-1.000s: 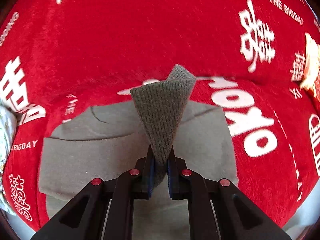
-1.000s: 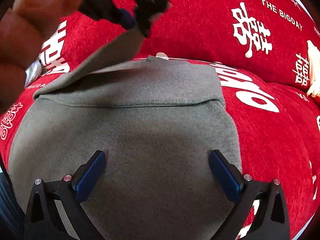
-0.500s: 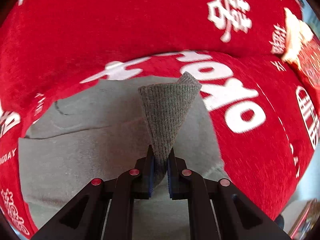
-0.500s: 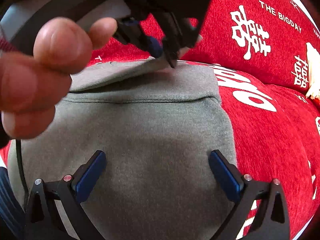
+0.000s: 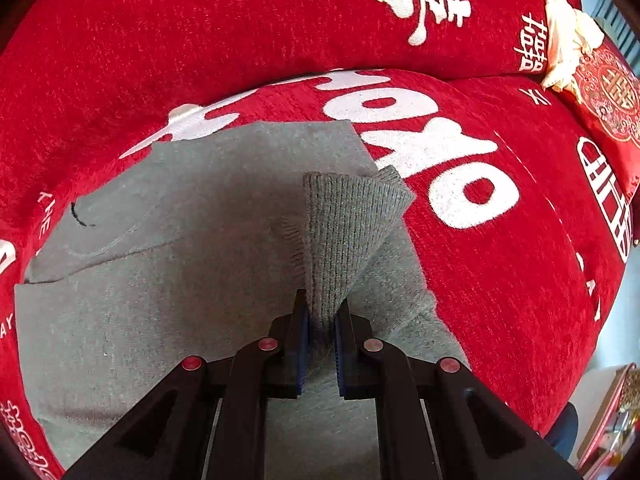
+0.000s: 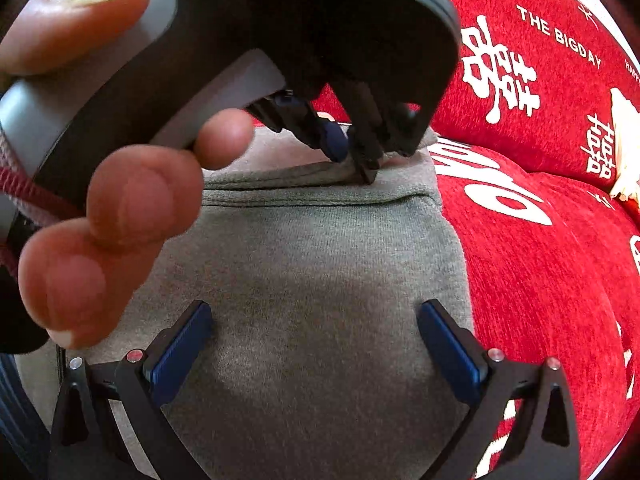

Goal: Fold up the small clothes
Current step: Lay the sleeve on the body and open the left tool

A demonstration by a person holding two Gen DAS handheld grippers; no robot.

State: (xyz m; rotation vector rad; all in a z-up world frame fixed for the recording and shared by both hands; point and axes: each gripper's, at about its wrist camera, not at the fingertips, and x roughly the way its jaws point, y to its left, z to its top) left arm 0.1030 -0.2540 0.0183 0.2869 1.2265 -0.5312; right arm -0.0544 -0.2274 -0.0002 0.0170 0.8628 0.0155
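Mid-fold: left gripper (image 5: 320, 320) jaws pinch grey sweater's (image 6: 320, 280) ribbed cuff (image 5: 344, 232), laying sleeve across body. Right gripper (image 6: 316, 344) jaws wide, empty. Next: release cuff flat.

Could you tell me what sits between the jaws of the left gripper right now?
The ribbed cuff of the grey garment, pinched in the left gripper; the left wrist view shows it.
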